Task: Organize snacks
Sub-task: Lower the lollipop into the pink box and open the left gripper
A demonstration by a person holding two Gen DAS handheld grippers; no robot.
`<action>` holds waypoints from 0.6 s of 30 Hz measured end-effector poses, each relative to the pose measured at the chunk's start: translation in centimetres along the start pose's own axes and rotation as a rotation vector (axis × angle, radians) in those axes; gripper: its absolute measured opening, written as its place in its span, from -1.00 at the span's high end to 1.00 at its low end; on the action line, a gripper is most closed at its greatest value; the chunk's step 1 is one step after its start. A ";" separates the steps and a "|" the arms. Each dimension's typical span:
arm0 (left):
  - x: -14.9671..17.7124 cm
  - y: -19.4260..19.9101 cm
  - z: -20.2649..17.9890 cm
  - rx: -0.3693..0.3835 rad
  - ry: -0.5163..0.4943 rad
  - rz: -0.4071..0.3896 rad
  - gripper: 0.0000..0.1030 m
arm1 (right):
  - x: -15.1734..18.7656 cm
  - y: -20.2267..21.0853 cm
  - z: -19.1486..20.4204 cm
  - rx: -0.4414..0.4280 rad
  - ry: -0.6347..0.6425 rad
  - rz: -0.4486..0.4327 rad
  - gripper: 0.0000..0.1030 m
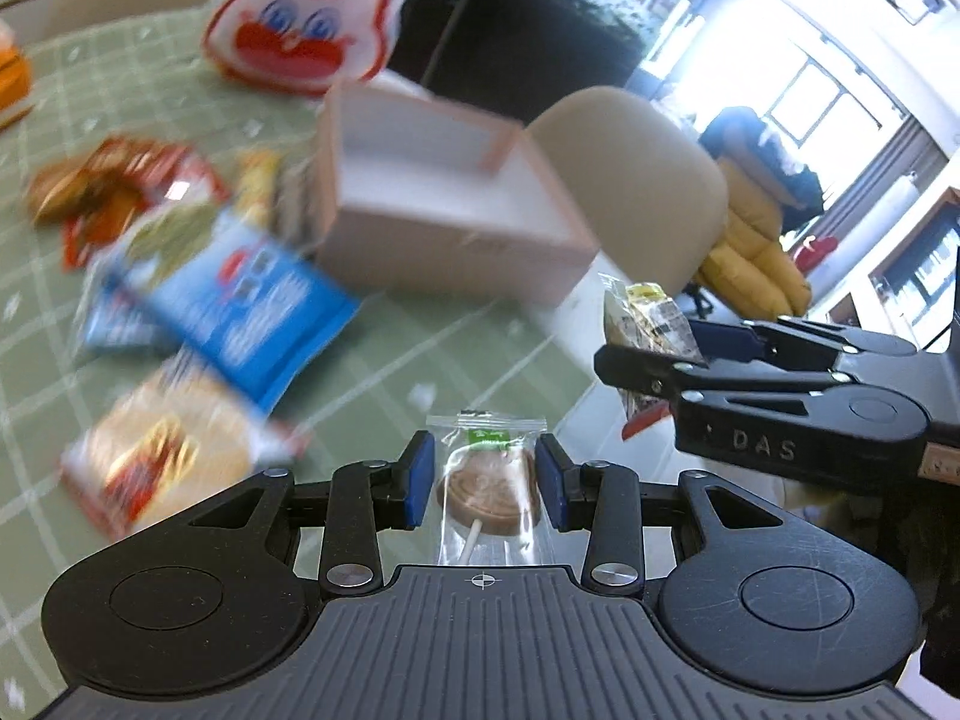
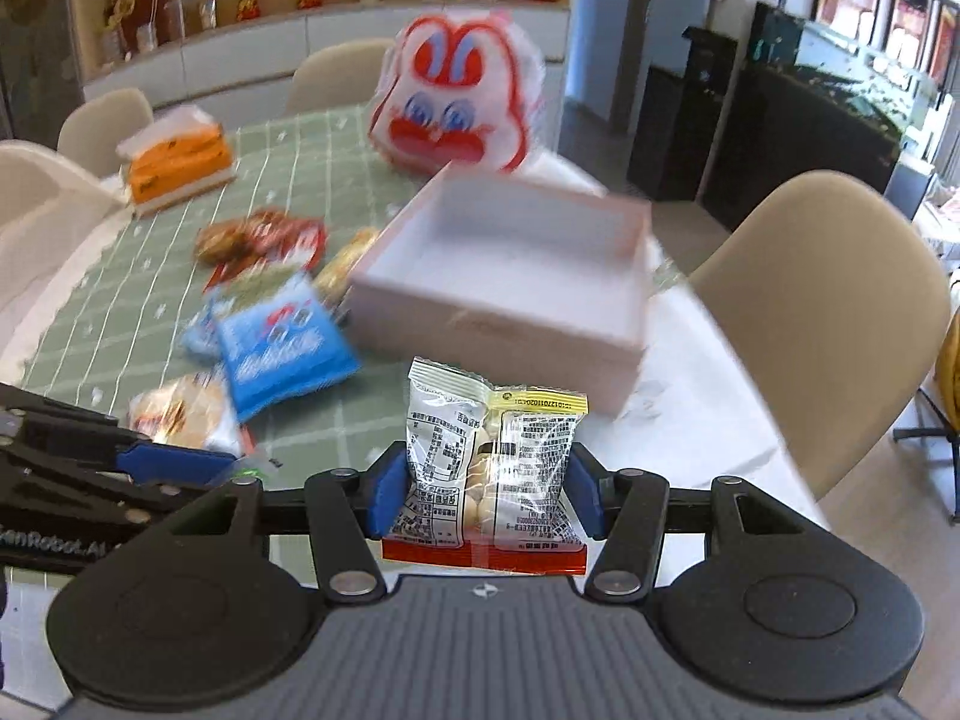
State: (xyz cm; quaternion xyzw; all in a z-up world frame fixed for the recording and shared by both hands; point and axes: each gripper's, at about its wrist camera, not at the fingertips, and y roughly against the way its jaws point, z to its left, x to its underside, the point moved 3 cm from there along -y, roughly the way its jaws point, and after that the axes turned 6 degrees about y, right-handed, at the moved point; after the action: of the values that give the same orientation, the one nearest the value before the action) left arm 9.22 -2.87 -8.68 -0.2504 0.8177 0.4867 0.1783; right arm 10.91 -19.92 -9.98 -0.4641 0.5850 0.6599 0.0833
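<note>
My left gripper (image 1: pixel 485 480) is shut on a brown lollipop in a clear wrapper (image 1: pixel 489 492), held above the table. My right gripper (image 2: pixel 485 489) is shut on a clear snack packet with a yellow and red band (image 2: pixel 495 456); it shows at the right of the left wrist view (image 1: pixel 645 324). An open pink box (image 2: pixel 510 276) (image 1: pixel 438 192) stands ahead of both grippers, empty as far as I can see. Loose snacks lie left of it: a blue packet (image 2: pixel 282 348) (image 1: pixel 240 312), a bread packet (image 2: pixel 180 414) (image 1: pixel 168 456) and a red packet (image 2: pixel 258 240) (image 1: pixel 120 192).
A red and white cartoon-face bag (image 2: pixel 459 96) (image 1: pixel 300 18) stands behind the box. An orange tissue pack (image 2: pixel 177 162) sits at the far left on the green checked tablecloth (image 2: pixel 120 312). Beige chairs (image 2: pixel 828 300) surround the table. The table edge is near the box on the right.
</note>
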 end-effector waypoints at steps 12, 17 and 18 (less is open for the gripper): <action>-12.7 -4.5 -2.2 0.004 0.090 -0.173 0.19 | -8.6 -1.9 -8.5 0.028 0.001 -0.228 -0.07; -17.7 -11.5 -1.7 -0.152 0.086 -0.175 0.18 | -11.1 -6.6 -10.9 -0.001 0.033 -0.203 -0.07; -18.2 -13.1 -1.4 -0.175 0.093 -0.164 0.17 | -11.3 -7.4 -11.2 -0.001 0.042 -0.196 -0.07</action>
State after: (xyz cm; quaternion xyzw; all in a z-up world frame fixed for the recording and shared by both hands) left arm 31.50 -5.08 -7.56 -0.3532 0.7562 0.5280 0.1569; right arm 27.81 -22.30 -5.77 -0.5329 0.5380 0.6390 0.1350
